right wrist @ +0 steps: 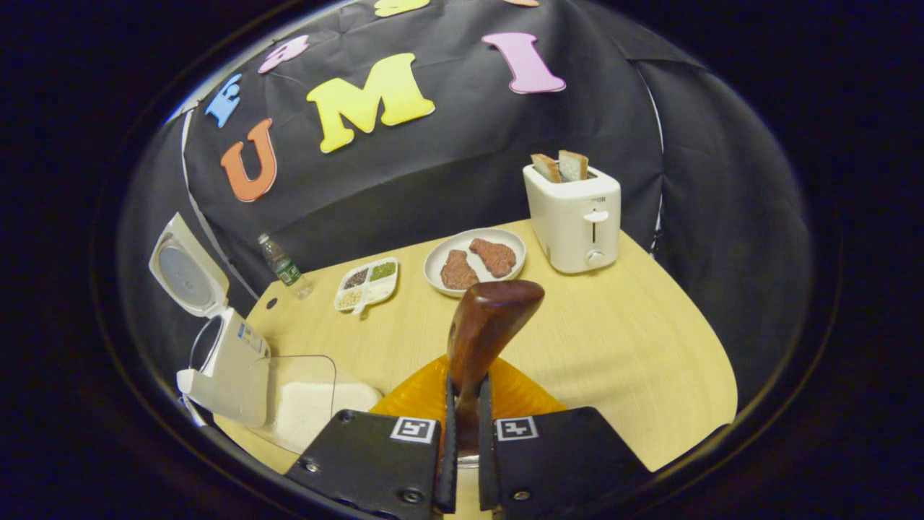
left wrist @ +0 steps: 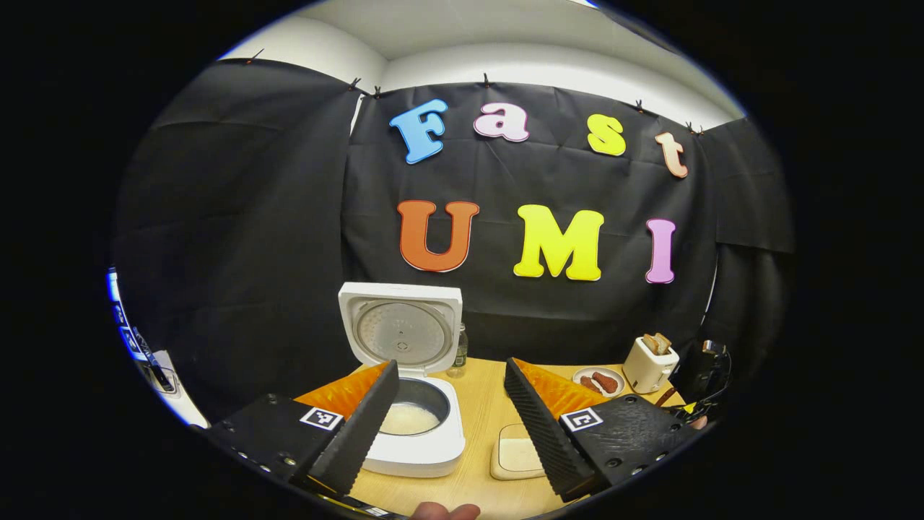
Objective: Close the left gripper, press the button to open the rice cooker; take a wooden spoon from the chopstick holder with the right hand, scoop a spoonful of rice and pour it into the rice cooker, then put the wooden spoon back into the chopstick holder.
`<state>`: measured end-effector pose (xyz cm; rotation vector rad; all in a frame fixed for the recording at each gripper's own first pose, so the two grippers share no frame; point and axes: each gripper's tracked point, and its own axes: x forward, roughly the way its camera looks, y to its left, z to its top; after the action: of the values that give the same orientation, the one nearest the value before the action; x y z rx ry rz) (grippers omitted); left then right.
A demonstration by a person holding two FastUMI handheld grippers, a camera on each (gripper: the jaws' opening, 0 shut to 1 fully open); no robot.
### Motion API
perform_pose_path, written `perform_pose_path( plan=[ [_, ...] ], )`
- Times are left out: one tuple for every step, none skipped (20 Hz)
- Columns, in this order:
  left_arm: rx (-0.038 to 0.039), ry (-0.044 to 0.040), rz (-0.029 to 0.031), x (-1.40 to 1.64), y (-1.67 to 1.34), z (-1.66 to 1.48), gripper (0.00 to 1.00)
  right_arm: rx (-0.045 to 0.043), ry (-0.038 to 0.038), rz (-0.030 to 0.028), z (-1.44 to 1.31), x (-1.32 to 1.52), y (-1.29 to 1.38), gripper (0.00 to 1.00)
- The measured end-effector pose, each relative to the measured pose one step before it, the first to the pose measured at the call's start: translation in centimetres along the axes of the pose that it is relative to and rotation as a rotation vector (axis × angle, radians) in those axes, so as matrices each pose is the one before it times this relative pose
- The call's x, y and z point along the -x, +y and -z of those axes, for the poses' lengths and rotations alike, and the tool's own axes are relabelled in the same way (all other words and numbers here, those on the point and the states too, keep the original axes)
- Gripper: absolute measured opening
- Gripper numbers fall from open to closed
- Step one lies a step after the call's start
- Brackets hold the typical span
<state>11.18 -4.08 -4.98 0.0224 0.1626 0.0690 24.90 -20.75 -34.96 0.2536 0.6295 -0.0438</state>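
Note:
The white rice cooker (left wrist: 433,448) stands open with its lid (left wrist: 401,328) raised; white rice lies in the pot (left wrist: 408,417). My left gripper (left wrist: 451,365) hovers open just in front of it, holding nothing. My right gripper (right wrist: 464,383) is shut on a brown wooden spoon (right wrist: 491,318), whose broad end sticks up above the fingers over the table. From there the cooker (right wrist: 227,361) is at the far left, lid (right wrist: 180,271) up. A clear box of rice (right wrist: 310,404) sits beside the cooker, also seen as a box (left wrist: 518,453) between my left fingers.
A white toaster (right wrist: 574,217) with bread stands at the back right, next to a plate (right wrist: 440,254) with two pieces of meat. A divided dish (right wrist: 367,283) and a small bottle (right wrist: 281,266) sit near the wall. A hand (left wrist: 444,511) shows at the bottom edge.

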Motion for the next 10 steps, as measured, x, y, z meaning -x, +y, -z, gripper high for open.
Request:
perform_pose_path(
  plan=[
    [-0.00340, -0.00416, 0.00343, 0.287, 0.290, -0.092, 0.94, 0.01118, -0.01481, 0.00431, -0.564, 0.683, 0.322, 0.17],
    [-0.00123, -0.00565, 0.00567, 0.208, 0.339, -0.030, 0.94, 0.00833, -0.01587, 0.00831, -0.664, 0.777, 0.312, 0.16],
    [0.00051, -0.00765, 0.00632, 0.163, 0.250, -0.217, 0.94, 0.00757, -0.01834, 0.01266, -0.757, 0.757, 0.229, 0.16],
    [0.00193, -0.00672, 0.00565, 0.271, 0.333, -0.155, 0.94, 0.00501, -0.02361, 0.00947, -0.903, 0.809, 0.381, 0.15],
    [0.00321, -0.00536, 0.00488, 0.235, 0.371, -0.135, 0.94, 0.00494, -0.02236, 0.00652, -0.902, 0.741, 0.518, 0.15],
    [0.00479, -0.00243, 0.00368, 0.268, 0.365, -0.021, 0.94, 0.00304, -0.02089, 0.00623, -0.816, 0.841, 0.699, 0.14],
    [0.00221, -0.00114, 0.00245, 0.182, 0.516, -0.076, 0.94, 0.00193, -0.02025, -0.00107, -0.869, 0.679, 0.883, 0.14],
    [-0.00035, -0.00215, 0.00049, 0.273, 0.514, -0.025, 0.94, 0.00307, -0.02018, -0.00872, -0.838, 0.723, 1.298, 0.13],
    [-0.00202, -0.00310, 0.00159, 0.211, 0.549, 0.033, 0.94, 0.00562, -0.01697, -0.01174, -0.748, 0.656, 1.440, 0.12],
    [-0.00146, -0.00114, 0.00036, 0.288, 0.676, -0.041, 0.94, 0.00966, -0.01355, -0.01228, -0.504, 0.557, 1.554, 0.12]
  ],
)
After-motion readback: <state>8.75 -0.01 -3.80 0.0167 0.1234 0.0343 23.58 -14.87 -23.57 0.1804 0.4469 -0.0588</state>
